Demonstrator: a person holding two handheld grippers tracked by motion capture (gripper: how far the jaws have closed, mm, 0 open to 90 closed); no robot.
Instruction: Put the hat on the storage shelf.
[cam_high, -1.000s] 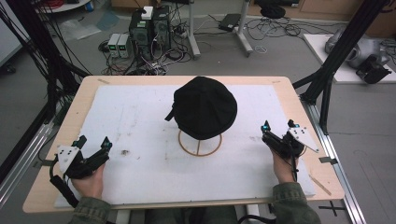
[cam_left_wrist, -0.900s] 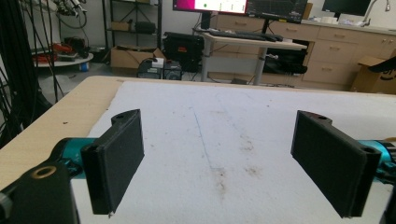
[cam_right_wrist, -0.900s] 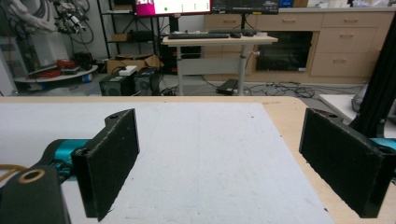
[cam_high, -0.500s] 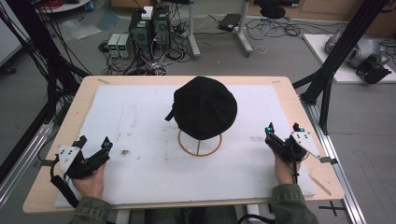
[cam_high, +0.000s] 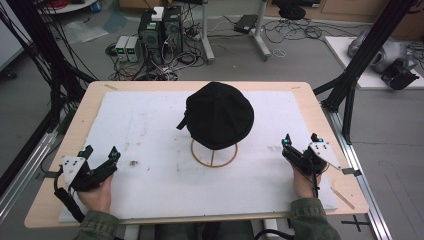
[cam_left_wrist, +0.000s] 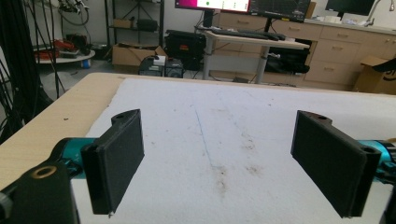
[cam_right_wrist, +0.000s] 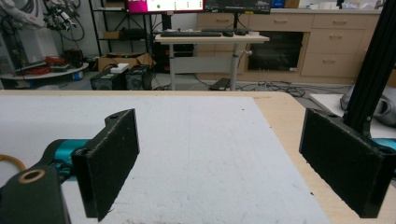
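Observation:
A black cap (cam_high: 219, 114) sits on a stand with a tan ring base (cam_high: 214, 154) in the middle of the white mat (cam_high: 150, 125). My left gripper (cam_high: 99, 151) rests low at the mat's front left, jaws wide open and empty, also seen as the left gripper (cam_left_wrist: 219, 163) over stained mat. My right gripper (cam_high: 301, 139) lies at the front right, open with nothing between its jaws; in its own view the right gripper (cam_right_wrist: 224, 163) points along the mat's right edge, with a sliver of the ring base (cam_right_wrist: 9, 161) at far left.
The wooden table (cam_high: 320, 120) has a bare border around the mat. Black frame posts (cam_high: 360, 55) stand to the right and cables (cam_high: 45, 65) hang at the left. Computers (cam_high: 160, 30) and desks sit on the floor beyond the far edge.
The right gripper has shifted slightly rightward and toward the front edge. The left gripper and the cap have stayed put.

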